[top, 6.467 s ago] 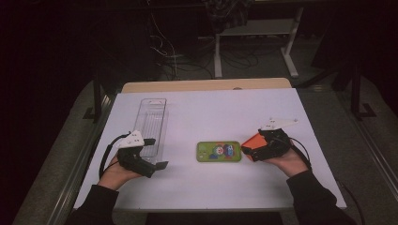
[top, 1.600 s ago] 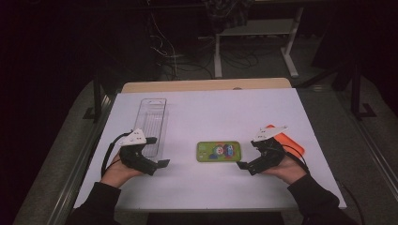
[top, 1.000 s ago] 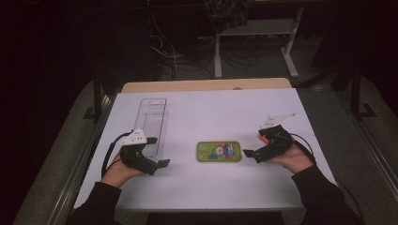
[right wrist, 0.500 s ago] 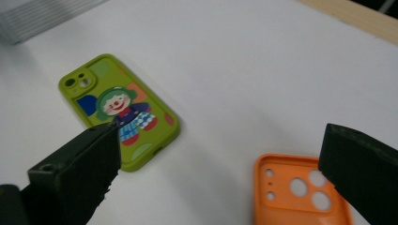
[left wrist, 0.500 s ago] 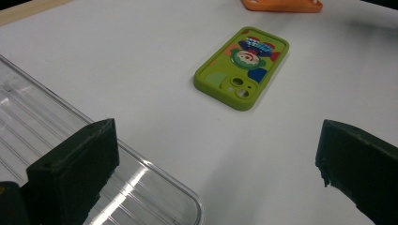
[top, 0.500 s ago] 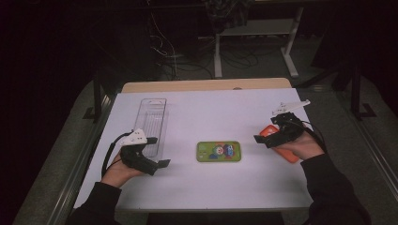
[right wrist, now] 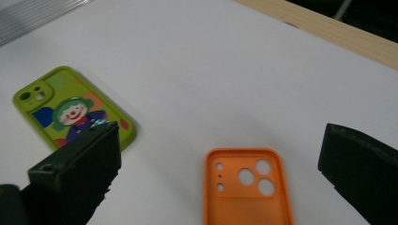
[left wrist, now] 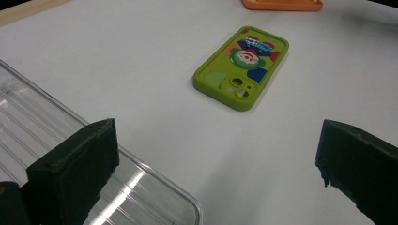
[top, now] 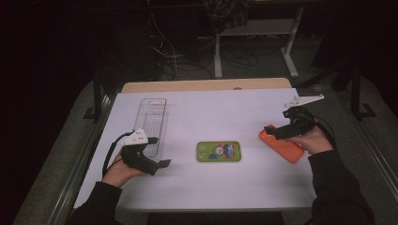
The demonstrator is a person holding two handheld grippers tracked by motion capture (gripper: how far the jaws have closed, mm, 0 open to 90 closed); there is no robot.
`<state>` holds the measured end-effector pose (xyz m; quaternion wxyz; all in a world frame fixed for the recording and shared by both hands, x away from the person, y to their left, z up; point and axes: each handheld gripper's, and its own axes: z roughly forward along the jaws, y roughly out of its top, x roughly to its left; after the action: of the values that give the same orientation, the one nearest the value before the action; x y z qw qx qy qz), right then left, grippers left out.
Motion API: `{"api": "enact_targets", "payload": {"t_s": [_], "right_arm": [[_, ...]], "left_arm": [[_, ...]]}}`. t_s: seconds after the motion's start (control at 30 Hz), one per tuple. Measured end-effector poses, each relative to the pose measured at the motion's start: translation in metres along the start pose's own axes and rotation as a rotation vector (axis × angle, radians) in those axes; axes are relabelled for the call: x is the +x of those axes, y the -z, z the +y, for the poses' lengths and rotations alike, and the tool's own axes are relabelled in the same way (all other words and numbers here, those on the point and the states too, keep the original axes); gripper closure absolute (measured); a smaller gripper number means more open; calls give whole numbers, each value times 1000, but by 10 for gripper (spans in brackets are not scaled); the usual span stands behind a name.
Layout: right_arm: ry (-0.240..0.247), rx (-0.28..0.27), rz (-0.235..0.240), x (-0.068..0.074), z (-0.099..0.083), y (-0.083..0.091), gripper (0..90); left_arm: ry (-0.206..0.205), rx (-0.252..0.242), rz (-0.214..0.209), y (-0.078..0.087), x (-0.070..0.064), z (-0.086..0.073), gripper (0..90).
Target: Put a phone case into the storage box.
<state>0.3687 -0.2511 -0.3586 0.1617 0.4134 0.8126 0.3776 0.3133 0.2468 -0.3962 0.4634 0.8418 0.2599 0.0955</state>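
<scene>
A green phone case (top: 218, 151) with a clown picture lies flat in the middle of the white table (top: 225, 112). To its right lies an orange phone case (top: 281, 143), camera holes up. My right gripper (top: 276, 133) hovers open just over the orange case's far end, holding nothing. In the right gripper view (right wrist: 218, 159) the orange case (right wrist: 246, 192) lies below and ahead between the spread jaws, with the green case (right wrist: 70, 110) to the left. My left gripper (top: 158, 166) rests open at the front left, and its own view (left wrist: 213, 154) faces the green case (left wrist: 241, 65).
A clear plastic tray (top: 151, 123) stands lengthwise at the left, its near corner (left wrist: 70, 159) under my left jaw. A wooden strip (top: 206, 85) borders the table's far edge. Cables and a desk frame (top: 253, 42) lie on the dark floor beyond.
My right gripper carried the orange case from beside the green case out to the right, set it on the table and drew back slightly, open. The left gripper stayed put.
</scene>
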Motion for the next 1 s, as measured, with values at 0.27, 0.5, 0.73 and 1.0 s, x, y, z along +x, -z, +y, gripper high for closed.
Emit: {"api": "enact_targets", "payload": {"t_s": [0.27, 0.5, 0.73, 1.0], "right_arm": [[-61, -6, -61, -17, -9, 6, 0], [-85, 18, -71, -25, -18, 2, 0], [-87, 38, -74, -29, -25, -5, 0], [-92, 84, -64, -31, -35, -15, 0]], "left_arm": [[10, -2, -2, 1, 0, 0, 0], [11, -6, -3, 1, 0, 0, 0], [5, -5, -5, 1, 0, 0, 0], [4, -6, -5, 2, 0, 0, 0]]}}
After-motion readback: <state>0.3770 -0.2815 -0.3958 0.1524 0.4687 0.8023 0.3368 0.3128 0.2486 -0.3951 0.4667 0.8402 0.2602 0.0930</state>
